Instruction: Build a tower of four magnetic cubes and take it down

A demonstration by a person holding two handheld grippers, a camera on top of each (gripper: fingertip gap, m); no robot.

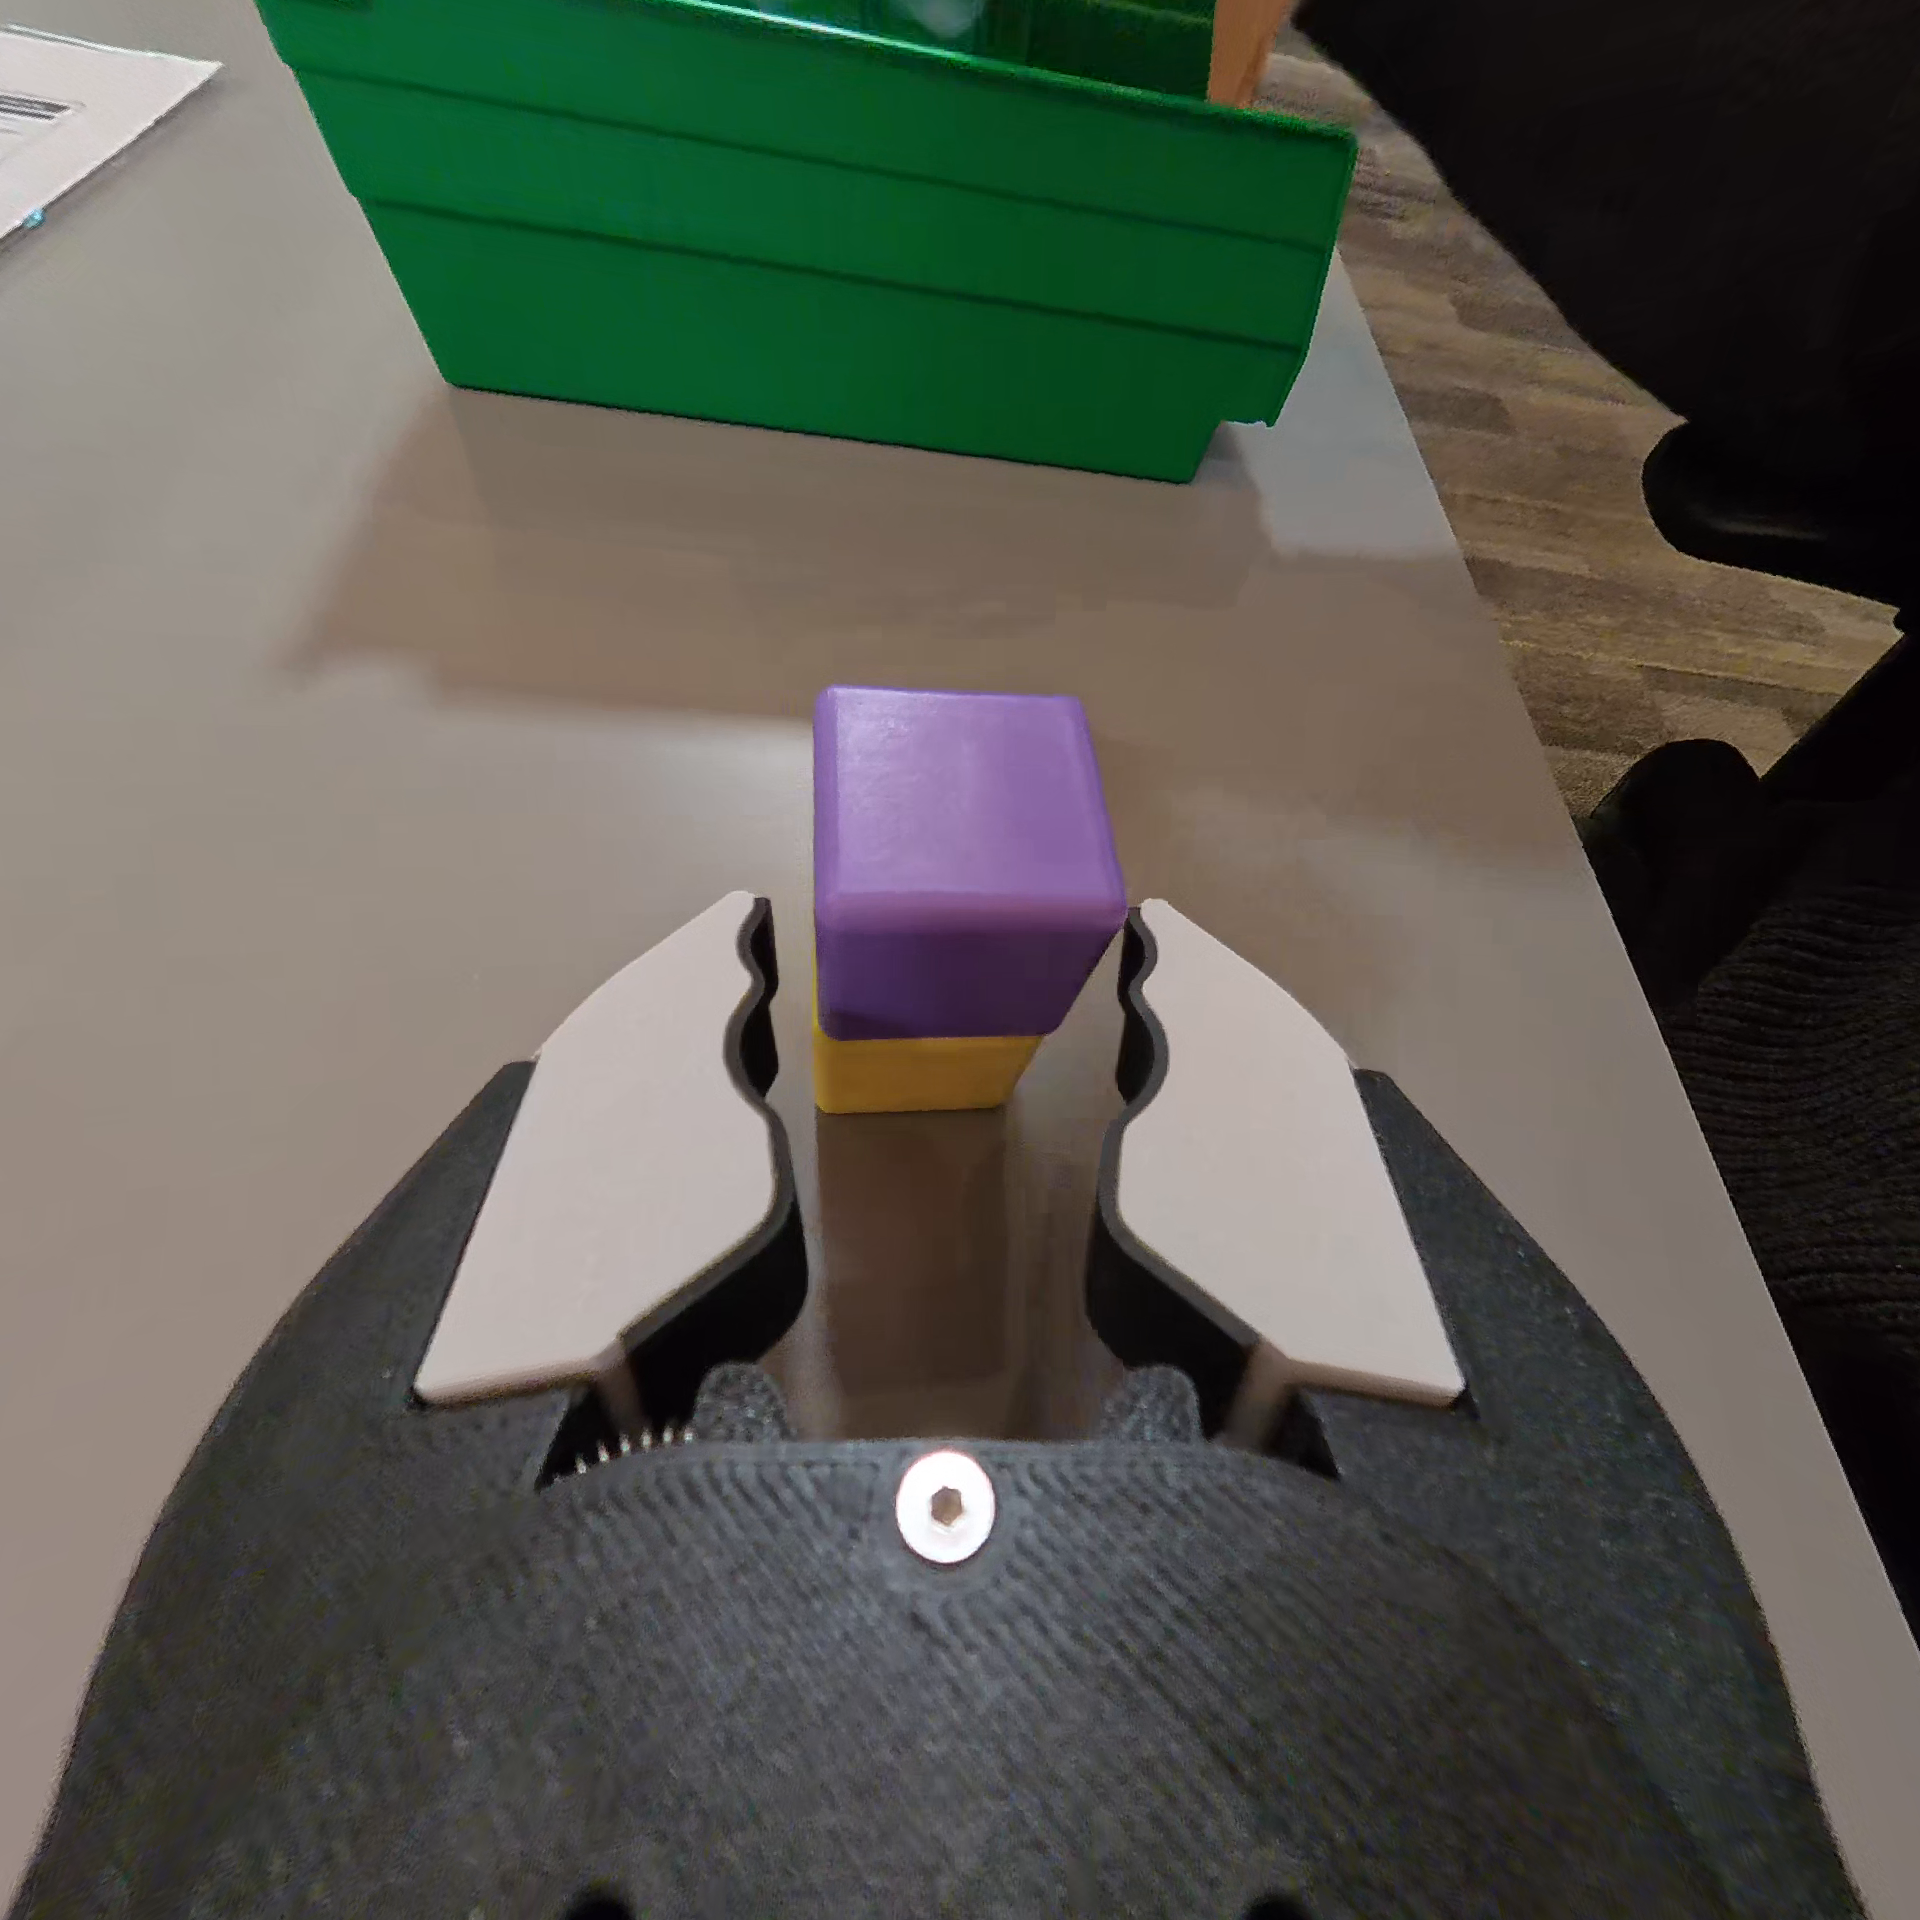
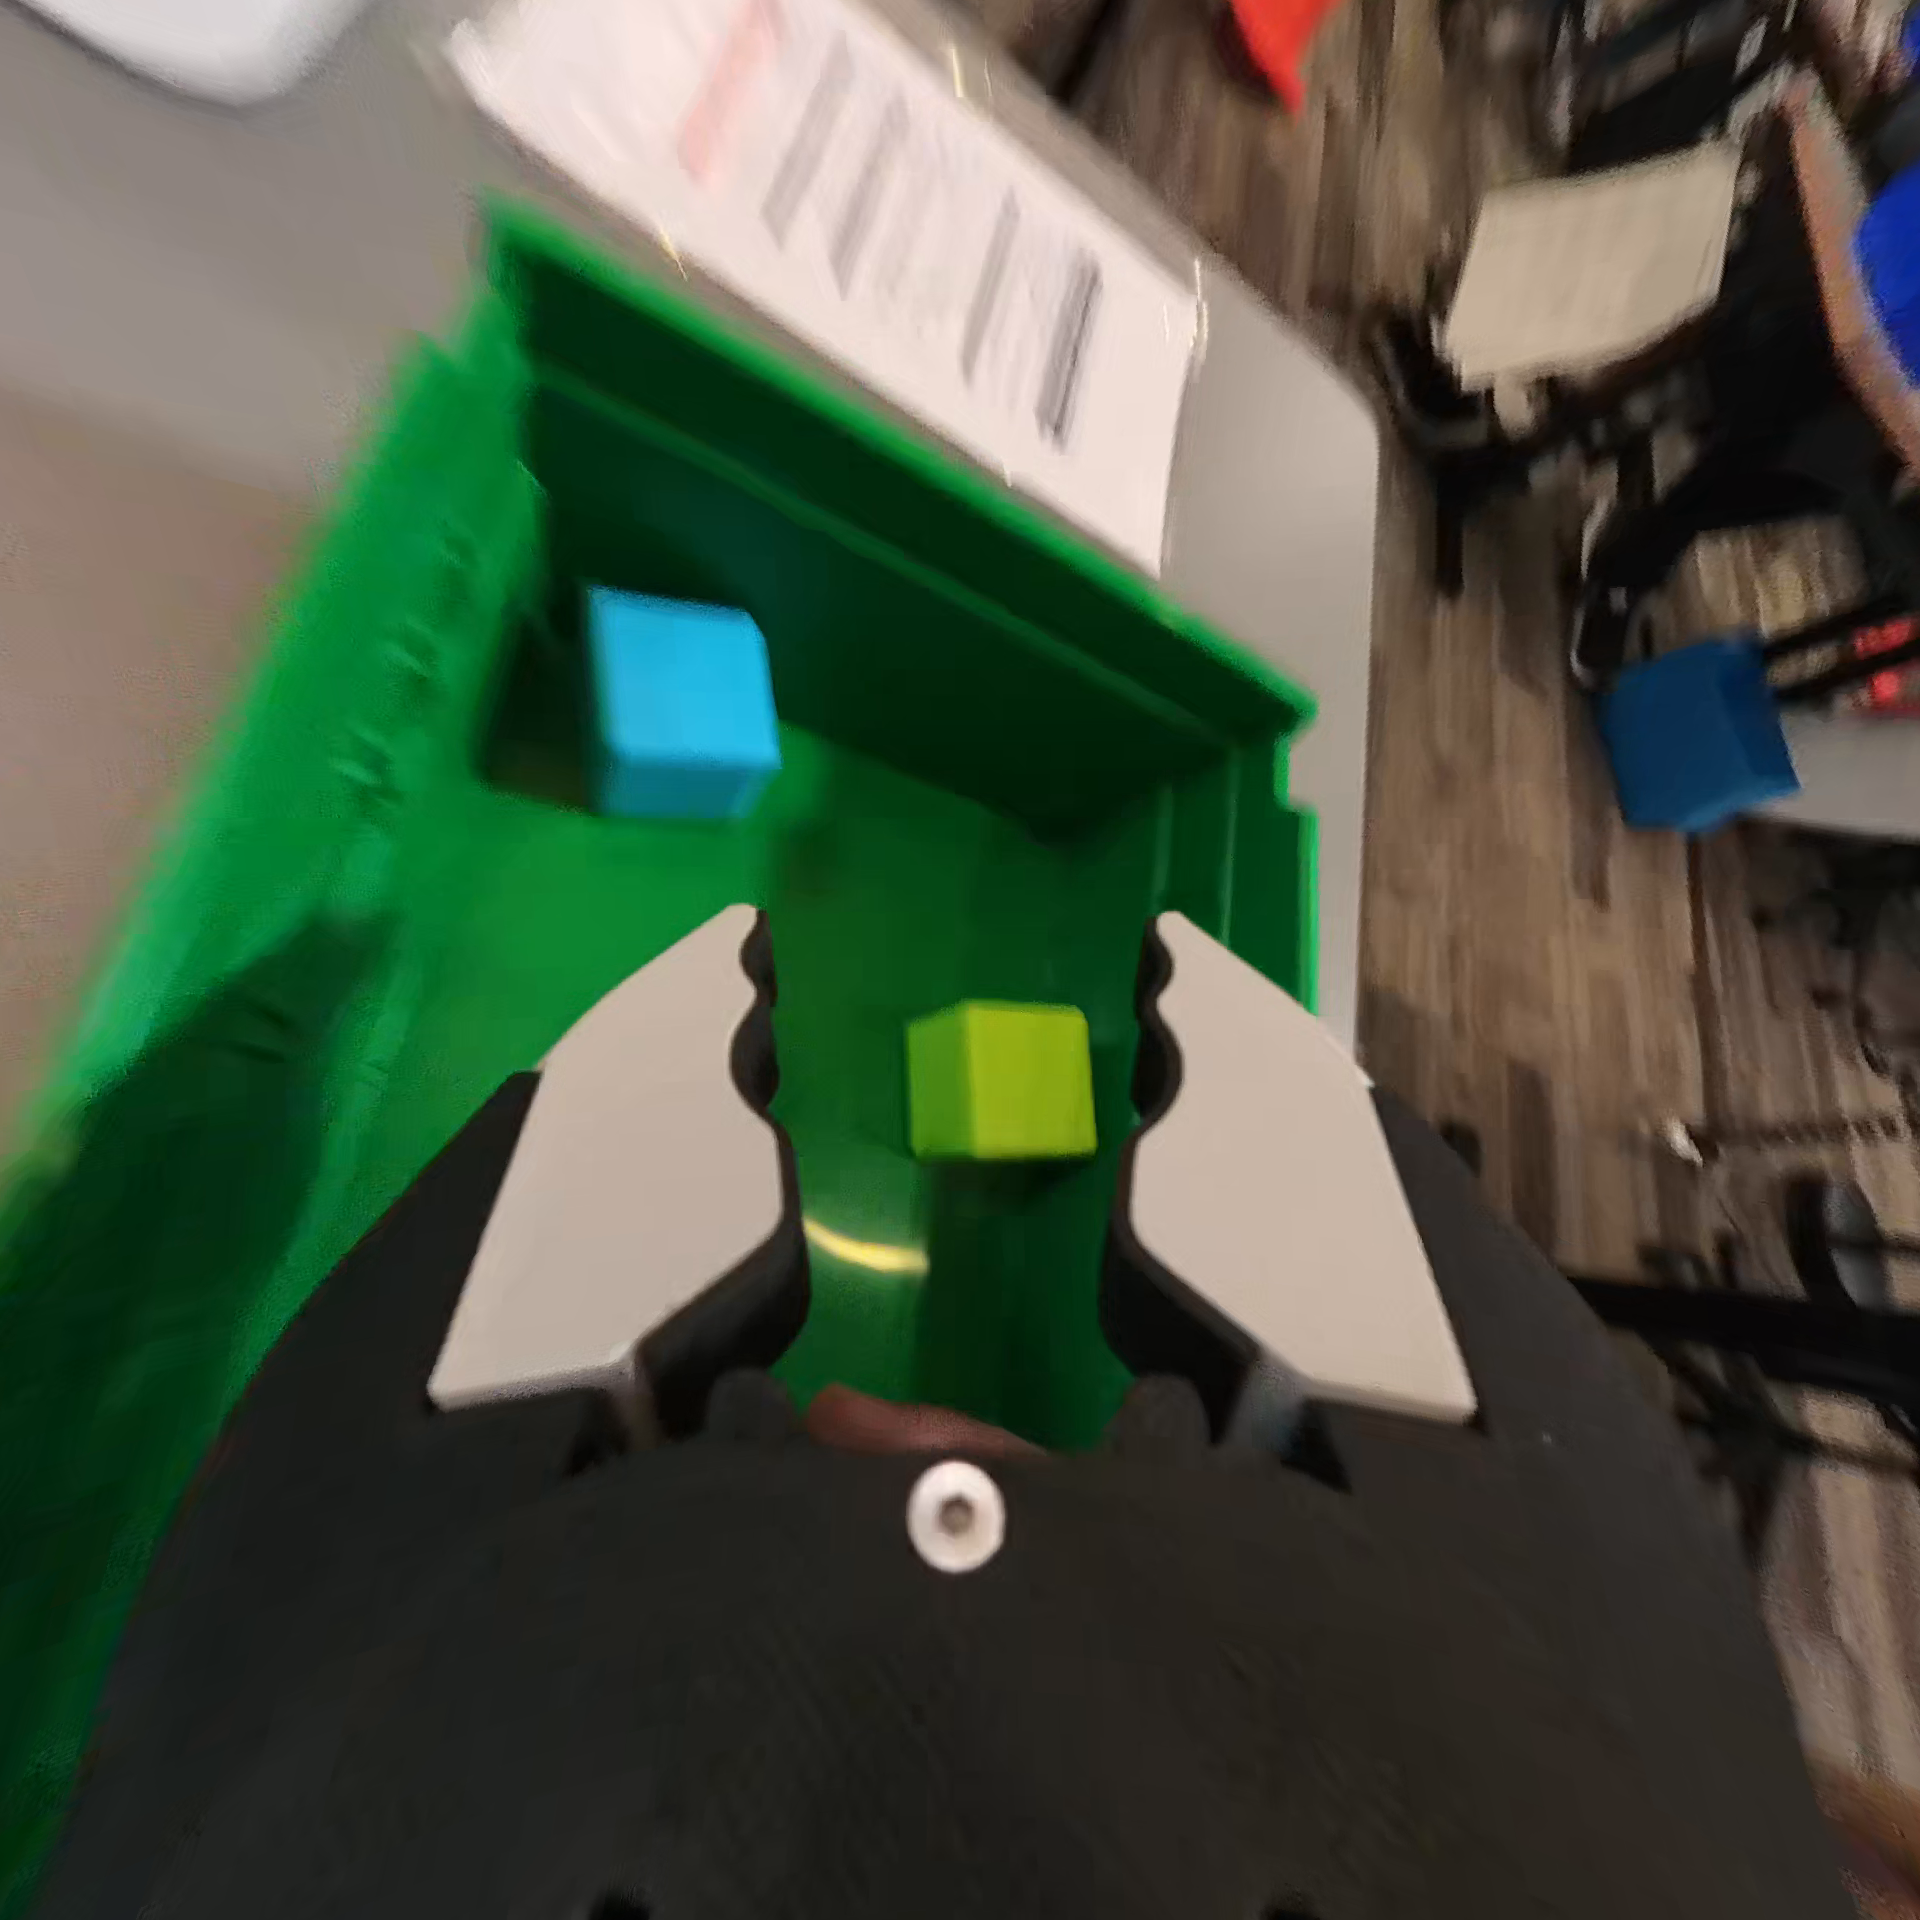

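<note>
A smooth grey-brown table point(image 1: 312, 623) carries everything, its right edge running beside patterned wood-toned flooring point(image 1: 1558, 520); white printed sheets point(image 2: 935, 260) lie on the table past the far wall of the green bin point(image 1: 831, 281), which stands toward the far right corner; the room beyond the table in the right wrist view is blurred, with dark chair frames and a blue box point(image 2: 1694, 738) on the floor. Inside the bin a light blue cube point(image 2: 681, 707) sits against the left wall and a lime green cube point(image 2: 1003, 1081) rests on the bin's floor nearer the right wall. The right gripper point(image 2: 956, 1029) hangs over the bin, fingers spread, the lime cube between them untouched; the left gripper point(image 1: 945, 997) is low over the table, fingers spread either side of a purple cube point(image 1: 961, 852) stacked slightly askew on a yellow cube point(image 1: 914, 1070), near the table's right edge, clear of both fingers.
</note>
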